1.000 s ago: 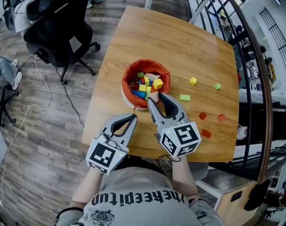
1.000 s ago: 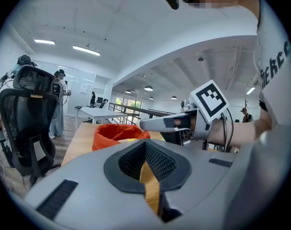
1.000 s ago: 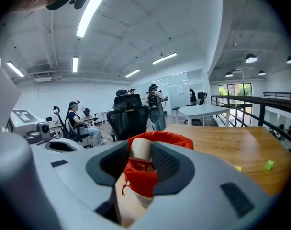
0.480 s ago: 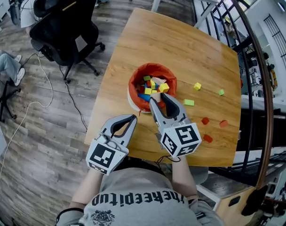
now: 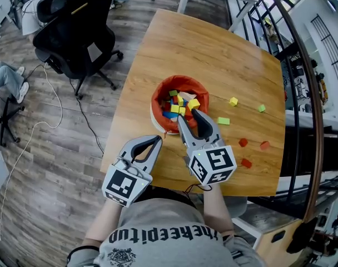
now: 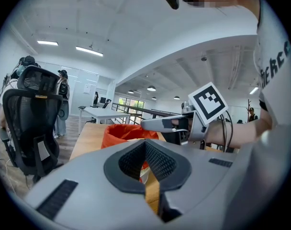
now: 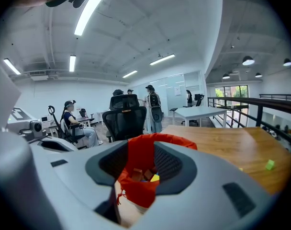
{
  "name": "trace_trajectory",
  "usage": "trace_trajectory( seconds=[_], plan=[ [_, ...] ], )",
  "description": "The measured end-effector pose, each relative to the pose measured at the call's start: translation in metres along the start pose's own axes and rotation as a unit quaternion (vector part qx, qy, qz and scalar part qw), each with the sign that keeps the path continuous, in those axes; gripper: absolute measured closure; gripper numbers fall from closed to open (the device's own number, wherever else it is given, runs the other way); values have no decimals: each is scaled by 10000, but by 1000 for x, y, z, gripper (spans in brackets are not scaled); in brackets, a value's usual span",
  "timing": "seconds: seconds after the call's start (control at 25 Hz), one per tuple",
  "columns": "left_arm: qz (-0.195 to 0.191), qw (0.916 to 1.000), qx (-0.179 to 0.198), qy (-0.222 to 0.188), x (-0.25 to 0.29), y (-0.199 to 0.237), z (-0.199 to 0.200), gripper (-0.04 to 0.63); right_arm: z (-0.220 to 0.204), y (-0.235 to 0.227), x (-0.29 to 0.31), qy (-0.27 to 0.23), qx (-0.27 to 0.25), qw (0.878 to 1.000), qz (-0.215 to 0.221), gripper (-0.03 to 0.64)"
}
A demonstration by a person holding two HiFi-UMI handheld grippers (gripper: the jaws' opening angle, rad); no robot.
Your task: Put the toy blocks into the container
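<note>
My right gripper (image 5: 188, 114) has its fingers spread wide, and they have just been opening. Nothing is pinched between them. Through the gap I see the near rim of the orange fabric container (image 5: 180, 80), with the fingertips poised right at that rim. Just beyond the tips, inside the container, lies a heap of coloured toy blocks (image 5: 177, 102), with a yellow block (image 5: 194, 103) nearest the right finger. My left gripper (image 5: 157, 141) has its fingers closed together on nothing, tips short of the container's near-left side, over the wooden counter (image 5: 213, 49). To the right of the right fingers, loose on the counter, are a pale green slab (image 5: 223, 120), a yellow cube (image 5: 233, 101), a green cube (image 5: 261, 108) and three red blocks (image 5: 243, 142).
</note>
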State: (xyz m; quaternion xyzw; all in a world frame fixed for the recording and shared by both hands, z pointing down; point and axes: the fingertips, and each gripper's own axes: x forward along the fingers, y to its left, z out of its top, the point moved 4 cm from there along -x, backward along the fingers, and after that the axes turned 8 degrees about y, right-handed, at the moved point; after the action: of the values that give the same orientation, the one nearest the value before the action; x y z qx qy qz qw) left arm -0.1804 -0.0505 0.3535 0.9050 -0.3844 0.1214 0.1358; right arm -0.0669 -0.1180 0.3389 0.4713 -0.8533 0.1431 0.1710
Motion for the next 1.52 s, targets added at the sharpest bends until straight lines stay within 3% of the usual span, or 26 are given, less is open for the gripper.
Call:
trace_trajectory(
  seconds=[0.28,0.44,0.52,0.8,1.12,1.52],
  plan=[
    [-70,10000,43,18,3,-3,0,581,-3,-2,-3,3,127,9999,27,463],
    [-155,9998,72,35,7,-8,0,581,-3,-6,-9,-93,152,9998,-34,581],
    [-213,9997,90,44,11,-11,1,581,-4,-8,-13,-108,152,9998,44,604],
    [-589,9979,241,89,27,-29,5,581,-11,-18,-33,-133,230,9996,-6,606],
    [-1158,9922,430,169,50,-58,10,581,-24,-45,-68,-170,479,9973,-525,606],
    [-1961,9779,663,281,75,-99,12,581,-44,-72,-117,-217,814,9878,-1308,606]
  ],
)
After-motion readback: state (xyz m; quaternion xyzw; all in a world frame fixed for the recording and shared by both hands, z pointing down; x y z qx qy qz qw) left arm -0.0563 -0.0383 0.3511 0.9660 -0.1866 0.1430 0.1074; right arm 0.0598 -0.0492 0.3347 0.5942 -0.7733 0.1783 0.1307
